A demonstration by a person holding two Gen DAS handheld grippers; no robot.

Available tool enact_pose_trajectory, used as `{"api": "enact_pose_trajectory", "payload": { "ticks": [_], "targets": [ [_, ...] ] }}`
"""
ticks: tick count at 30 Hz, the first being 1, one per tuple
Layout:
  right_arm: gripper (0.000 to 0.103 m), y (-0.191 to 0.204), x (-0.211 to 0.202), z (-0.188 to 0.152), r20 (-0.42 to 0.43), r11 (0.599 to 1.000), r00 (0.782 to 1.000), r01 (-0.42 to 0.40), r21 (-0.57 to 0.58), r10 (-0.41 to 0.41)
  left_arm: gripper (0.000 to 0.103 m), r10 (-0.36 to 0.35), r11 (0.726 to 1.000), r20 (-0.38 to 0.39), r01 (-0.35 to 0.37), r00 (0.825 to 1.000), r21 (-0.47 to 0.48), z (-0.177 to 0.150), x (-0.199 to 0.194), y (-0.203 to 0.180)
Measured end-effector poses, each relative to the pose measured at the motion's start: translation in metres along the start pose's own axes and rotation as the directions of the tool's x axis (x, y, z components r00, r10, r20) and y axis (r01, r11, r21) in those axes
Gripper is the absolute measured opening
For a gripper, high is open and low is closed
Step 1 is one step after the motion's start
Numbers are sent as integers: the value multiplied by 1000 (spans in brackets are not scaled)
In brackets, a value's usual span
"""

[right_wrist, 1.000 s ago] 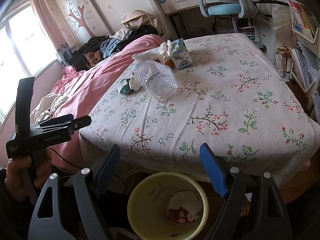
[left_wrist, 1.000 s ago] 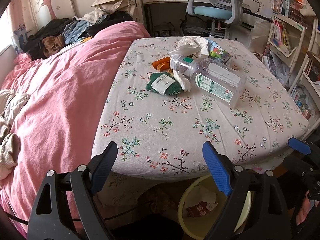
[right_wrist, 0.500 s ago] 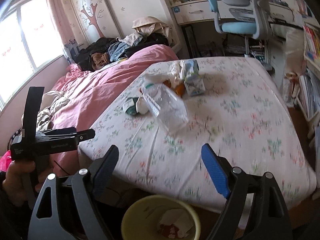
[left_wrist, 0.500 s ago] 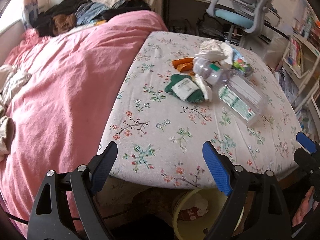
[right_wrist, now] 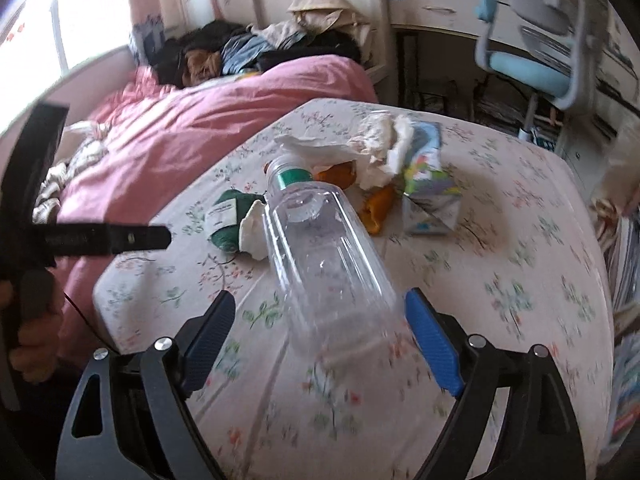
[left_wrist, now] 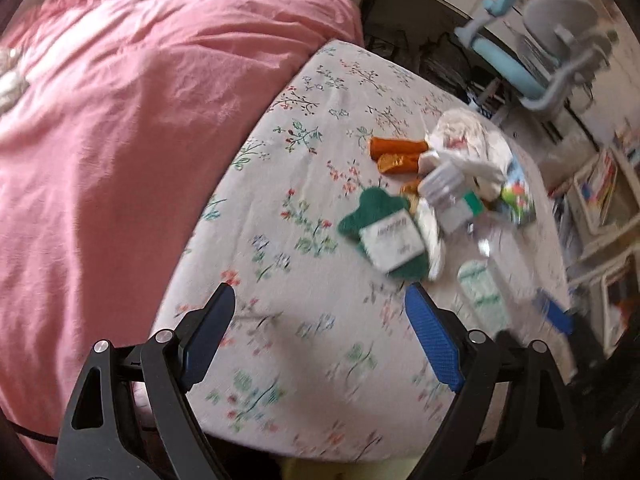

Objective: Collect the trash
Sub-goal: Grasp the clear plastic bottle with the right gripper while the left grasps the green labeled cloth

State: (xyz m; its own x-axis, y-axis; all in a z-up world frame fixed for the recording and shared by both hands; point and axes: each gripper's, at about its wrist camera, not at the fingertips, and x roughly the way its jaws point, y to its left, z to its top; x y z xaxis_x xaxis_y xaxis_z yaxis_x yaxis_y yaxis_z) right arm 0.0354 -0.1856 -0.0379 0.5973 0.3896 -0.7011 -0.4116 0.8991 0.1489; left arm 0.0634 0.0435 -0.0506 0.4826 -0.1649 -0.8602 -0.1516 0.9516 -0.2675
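Note:
Trash lies in a heap on the floral sheet [right_wrist: 520,280]. It holds a clear plastic bottle [right_wrist: 324,248] on its side, a green packet [left_wrist: 388,236], orange wrappers [left_wrist: 396,152], crumpled white tissue [right_wrist: 380,144] and a small carton [right_wrist: 428,184]. My right gripper [right_wrist: 316,300] is open, and the bottle's bottom end lies between its fingers without the pads pressing on it. My left gripper [left_wrist: 320,292] is open over bare sheet, just short of the green packet. In the right wrist view a hand holds the left gripper [right_wrist: 108,236] at the left. Both views are motion-blurred.
A pink duvet [left_wrist: 140,140] covers the bed's left half, with a pile of clothes [right_wrist: 256,48] behind it. A blue desk chair [right_wrist: 532,68] and a desk stand beyond the bed. Bookshelves [left_wrist: 600,184] line the right. A pale yellow bin rim [left_wrist: 340,470] shows below the mattress edge.
Both grippers have moved forward over the bed toward the trash heap and rolled. The bottle now lies between the right fingers. The yellow bin has slid almost out of both views.

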Motion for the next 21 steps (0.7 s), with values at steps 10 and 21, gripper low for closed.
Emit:
{"api": "enact_pose_trajectory", "payload": {
  "ticks": [10, 21],
  "targets": [
    [59, -21, -23, -21, -101, 997, 992, -76, -4, 75, 84, 71, 997, -10, -71, 997, 11, 29, 40, -18],
    [60, -38, -25, -34, -98, 976, 978, -169, 135, 183, 38, -11, 994, 5, 10, 1000, 105, 30, 45, -50]
  ]
}}
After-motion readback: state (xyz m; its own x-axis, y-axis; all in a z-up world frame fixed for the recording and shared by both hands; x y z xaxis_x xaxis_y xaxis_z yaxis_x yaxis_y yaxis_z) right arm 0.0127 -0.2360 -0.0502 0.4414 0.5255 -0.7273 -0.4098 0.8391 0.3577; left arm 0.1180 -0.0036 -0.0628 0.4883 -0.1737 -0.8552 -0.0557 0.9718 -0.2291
